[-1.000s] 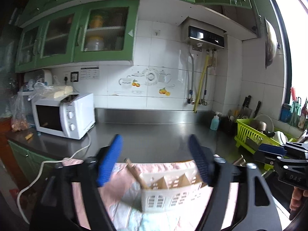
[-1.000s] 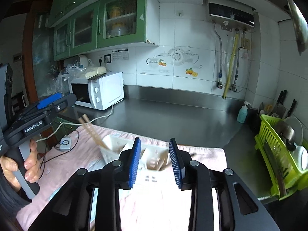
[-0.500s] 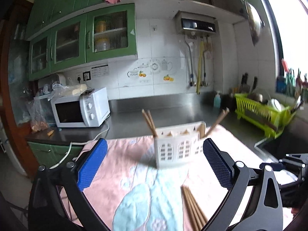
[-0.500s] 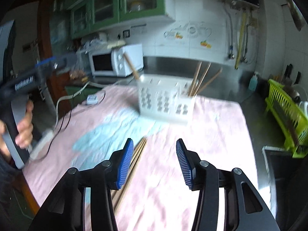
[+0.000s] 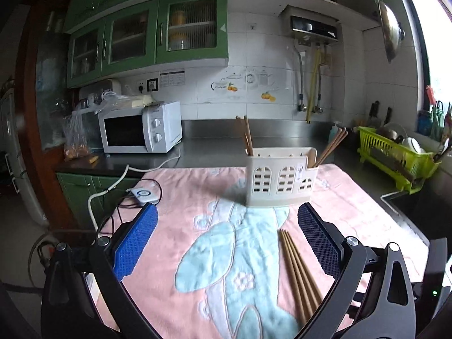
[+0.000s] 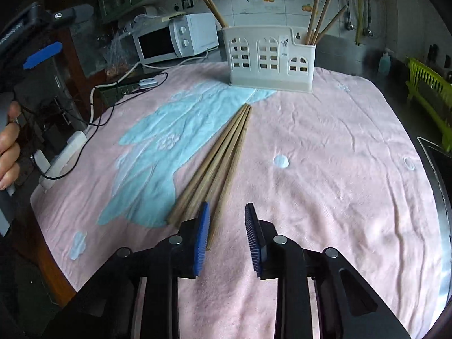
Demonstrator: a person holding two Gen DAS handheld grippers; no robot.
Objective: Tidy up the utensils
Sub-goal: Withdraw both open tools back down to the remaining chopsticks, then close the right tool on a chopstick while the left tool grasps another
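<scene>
Both claws have dropped from facing the wall to low over the pink towel (image 6: 325, 141) on the worktop. Left claw (image 5: 226, 243) is released, spread wide, empty. Right claw (image 6: 226, 237) is closing just beside the near ends of the loose chopsticks (image 6: 217, 158), nothing gripped yet. The holder (image 6: 271, 59) stands behind, some chopsticks already in it. Judgement: pick-up of the next chopstick is starting.

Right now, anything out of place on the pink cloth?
Yes: a bundle of loose chopsticks lies flat on the pink cloth in front of the white holder, while other chopsticks stand inside it. Nothing looks spilled or damaged.
</scene>
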